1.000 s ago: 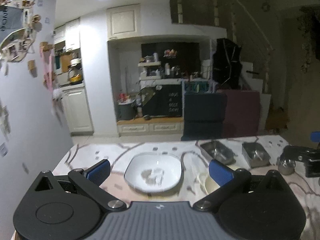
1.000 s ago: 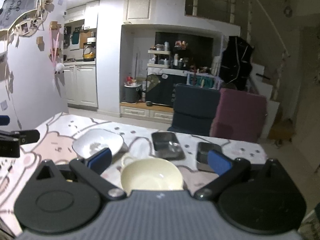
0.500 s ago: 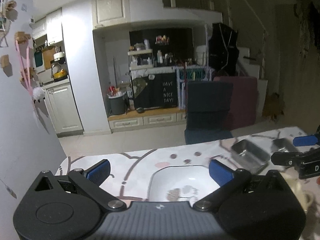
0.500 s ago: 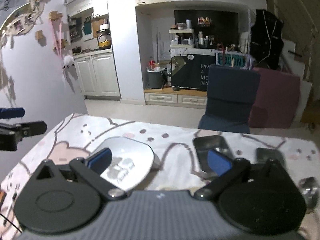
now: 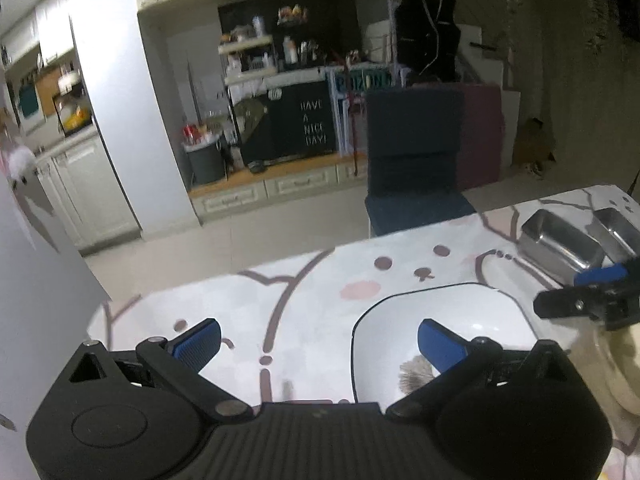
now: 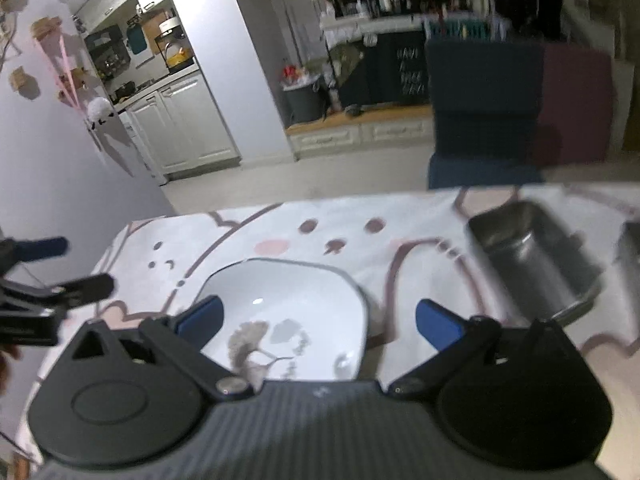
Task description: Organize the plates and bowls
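A dim kitchen and living area fills the background of the left wrist view: white cupboards [image 5: 80, 184], a dark chalkboard sign [image 5: 314, 124], a navy chair [image 5: 412, 160] pushed against the far edge of the tabletop [image 5: 304, 304], which wears a white cloth printed with pink cartoon faces. We see the left tool [image 5: 318, 340] low over that cloth, its blue-padded fingers [image 5: 198, 342] spread wide with nothing between them. The white square plate [image 5: 436, 312] lies on the cloth to the right; the right-hand finger sits over its near part, though we cannot tell whether it touches. Two steel trays [image 5: 560, 240] stand side by side beyond the plate near the far right edge. The right tool [image 5: 592, 292] enters from the right, above a cream bowl [image 5: 620, 364] beside the plate.

From the right wrist view, the same room appears blurred, with the cupboards [image 6: 188, 120] on the left and the navy chair [image 6: 480, 112] beside a maroon one [image 6: 576, 104]. We find the right tool [image 6: 318, 320] with its fingers parted wide and empty, just above the white plate [image 6: 288, 300], whose grey floral print shows near its front. One steel tray [image 6: 536, 256] rests to the plate's right, apart from it. The left tool [image 6: 48, 276] shows at the left edge, its fingers apart.
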